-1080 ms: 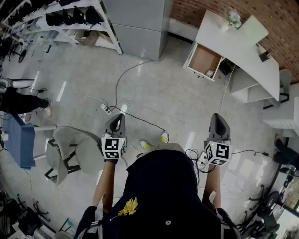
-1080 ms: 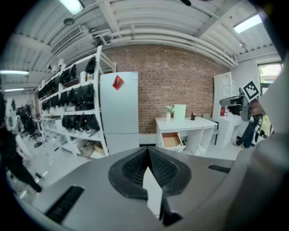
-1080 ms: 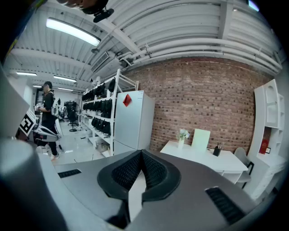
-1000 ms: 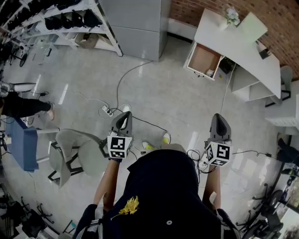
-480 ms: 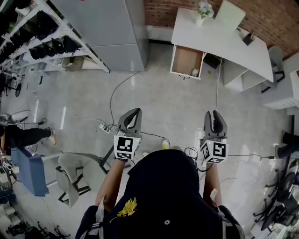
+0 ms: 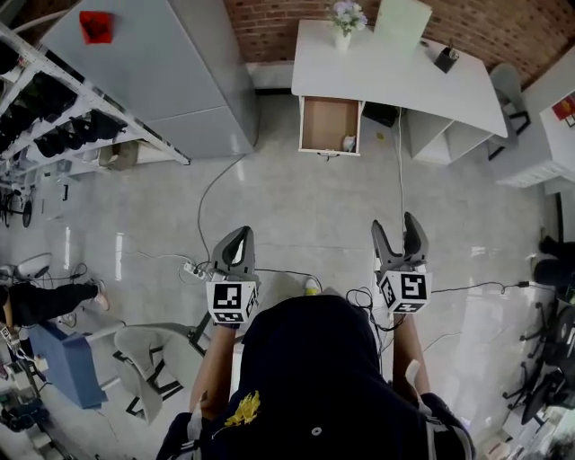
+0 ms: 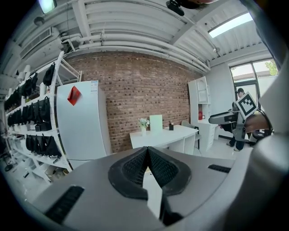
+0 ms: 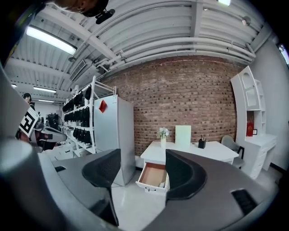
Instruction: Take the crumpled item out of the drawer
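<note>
A white desk stands by the brick wall, far ahead across the floor. Its wooden drawer is pulled open. A small pale crumpled item lies in the drawer's front right corner. The right gripper view shows the same drawer and crumpled item in the distance. My right gripper is held at waist height; its jaws are opening and stand wide apart with nothing between them. My left gripper is shut and empty, its pads meeting. Both are far from the drawer.
A tall grey cabinet and a rack of dark gear stand at the left. Cables and a power strip cross the floor ahead. A grey chair is at my left. A flower vase sits on the desk.
My view and body have swung so the desk and open drawer now lie straight ahead. The right gripper's jaws have gone from shut to wide apart. The left stays shut.
</note>
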`<state>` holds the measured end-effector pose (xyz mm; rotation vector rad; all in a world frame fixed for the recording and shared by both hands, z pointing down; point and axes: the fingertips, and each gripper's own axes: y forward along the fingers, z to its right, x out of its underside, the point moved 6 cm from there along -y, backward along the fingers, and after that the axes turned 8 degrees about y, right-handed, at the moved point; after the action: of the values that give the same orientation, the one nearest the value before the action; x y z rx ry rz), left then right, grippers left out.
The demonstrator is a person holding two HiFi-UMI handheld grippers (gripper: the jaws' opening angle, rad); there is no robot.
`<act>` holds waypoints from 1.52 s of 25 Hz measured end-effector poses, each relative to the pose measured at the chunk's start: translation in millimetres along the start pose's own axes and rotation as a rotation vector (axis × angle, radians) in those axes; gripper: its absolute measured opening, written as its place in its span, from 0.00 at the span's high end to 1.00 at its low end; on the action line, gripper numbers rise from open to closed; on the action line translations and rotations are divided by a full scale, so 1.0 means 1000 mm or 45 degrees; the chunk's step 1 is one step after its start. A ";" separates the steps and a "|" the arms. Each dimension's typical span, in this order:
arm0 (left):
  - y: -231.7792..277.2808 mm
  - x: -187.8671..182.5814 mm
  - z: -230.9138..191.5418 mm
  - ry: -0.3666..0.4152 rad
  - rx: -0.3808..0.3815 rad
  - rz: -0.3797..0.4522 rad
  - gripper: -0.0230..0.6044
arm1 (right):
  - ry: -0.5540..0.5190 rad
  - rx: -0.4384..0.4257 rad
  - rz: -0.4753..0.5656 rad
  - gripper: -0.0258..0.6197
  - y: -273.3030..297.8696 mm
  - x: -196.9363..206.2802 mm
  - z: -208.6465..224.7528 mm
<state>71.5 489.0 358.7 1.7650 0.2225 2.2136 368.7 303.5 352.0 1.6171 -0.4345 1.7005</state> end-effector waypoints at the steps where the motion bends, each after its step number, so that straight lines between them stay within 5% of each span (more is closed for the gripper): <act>1: 0.006 -0.003 0.001 0.002 0.006 -0.006 0.94 | 0.008 0.004 -0.007 0.47 0.004 0.000 0.004; 10: 0.094 -0.004 -0.033 0.004 0.113 -0.012 0.94 | 0.053 0.021 -0.007 0.47 0.072 -0.003 0.007; 19: 0.290 -0.019 -0.120 -0.011 0.316 0.046 0.94 | 0.067 0.127 -0.052 0.47 0.233 -0.032 0.016; 24: 0.409 0.008 -0.180 -0.147 0.410 -0.006 0.94 | 0.216 0.215 -0.115 0.47 0.335 -0.038 0.025; 27: 0.469 0.003 -0.201 -0.147 0.465 0.010 0.94 | 0.155 0.274 -0.144 0.47 0.372 -0.049 0.028; 33: 0.521 -0.016 -0.211 -0.134 0.566 0.056 0.94 | 0.181 0.371 -0.153 0.47 0.407 -0.053 0.045; 38: 0.547 -0.005 -0.194 -0.103 0.612 -0.018 0.94 | 0.209 0.373 -0.252 0.47 0.431 -0.025 0.075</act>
<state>-190.2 -15.5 475.3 2.0699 0.8024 2.1992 117.9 -43.9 442.6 1.6436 0.0584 1.7871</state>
